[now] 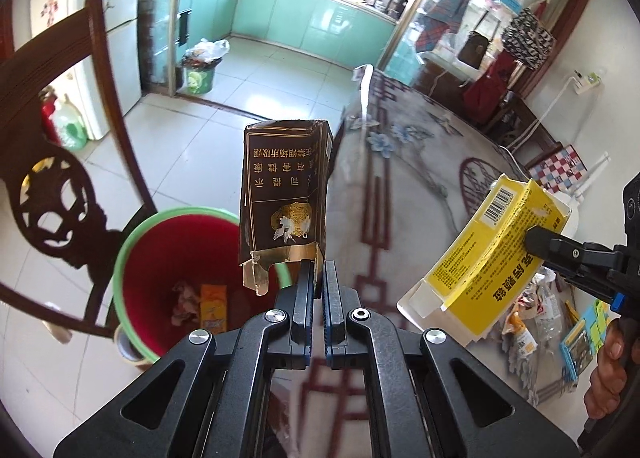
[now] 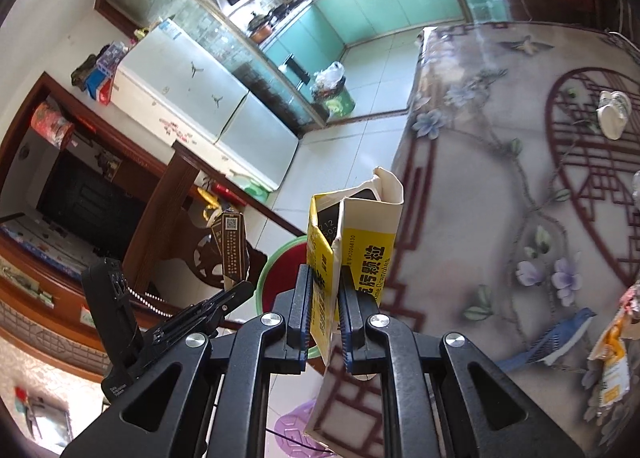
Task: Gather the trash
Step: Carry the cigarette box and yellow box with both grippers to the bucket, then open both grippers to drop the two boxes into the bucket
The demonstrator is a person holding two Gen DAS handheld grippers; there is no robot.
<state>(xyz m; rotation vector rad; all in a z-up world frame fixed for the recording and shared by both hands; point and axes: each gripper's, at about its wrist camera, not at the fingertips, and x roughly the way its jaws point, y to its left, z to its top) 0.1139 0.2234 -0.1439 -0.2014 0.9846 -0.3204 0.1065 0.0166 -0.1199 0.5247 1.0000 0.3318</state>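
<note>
Cardboard fills both grips. The left gripper (image 1: 319,278) has its fingers (image 1: 304,290) clamped on the torn bottom edge of a brown cigarette pack (image 1: 284,193), which stands upright beyond the fingertips, above the near rim of a red bin (image 1: 132,258) with a green rim. The right gripper (image 2: 325,290) pinches a flattened yellow medicine box (image 2: 352,254) between its fingers (image 2: 348,310), box upright, held over the edge of the patterned counter (image 2: 500,177). Both point toward the bin, the right one beside the left.
</note>
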